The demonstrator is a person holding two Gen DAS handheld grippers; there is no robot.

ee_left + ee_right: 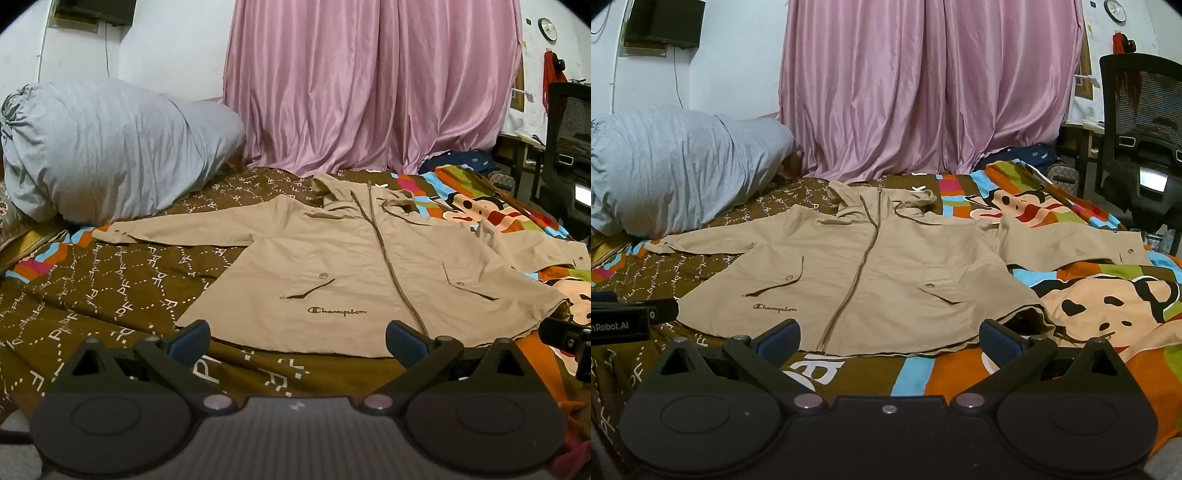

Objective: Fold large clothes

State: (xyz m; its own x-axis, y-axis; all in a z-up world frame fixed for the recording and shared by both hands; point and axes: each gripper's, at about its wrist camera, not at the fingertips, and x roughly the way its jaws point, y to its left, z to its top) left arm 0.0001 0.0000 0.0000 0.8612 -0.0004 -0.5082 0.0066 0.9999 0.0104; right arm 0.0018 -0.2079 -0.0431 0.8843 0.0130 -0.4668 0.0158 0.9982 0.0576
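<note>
Left wrist view: a tan hooded jacket [351, 266] lies flat, front up and zipped, on the bed [110, 295], its hem toward the near edge and its hood toward the pink curtain [369, 85] at the far edge. Both sleeves spread out sideways. A grey bundle of bedding [110, 147] sits at the far left corner. The left gripper [297, 336] hovers over the hem, jaws spread wide, grasping nothing. In the right wrist view the right gripper [888, 338] likewise stands released and empty above the hem, near the jacket's right lower corner. A black office chair [1141, 122] stands beyond the bed's right edge.
</note>
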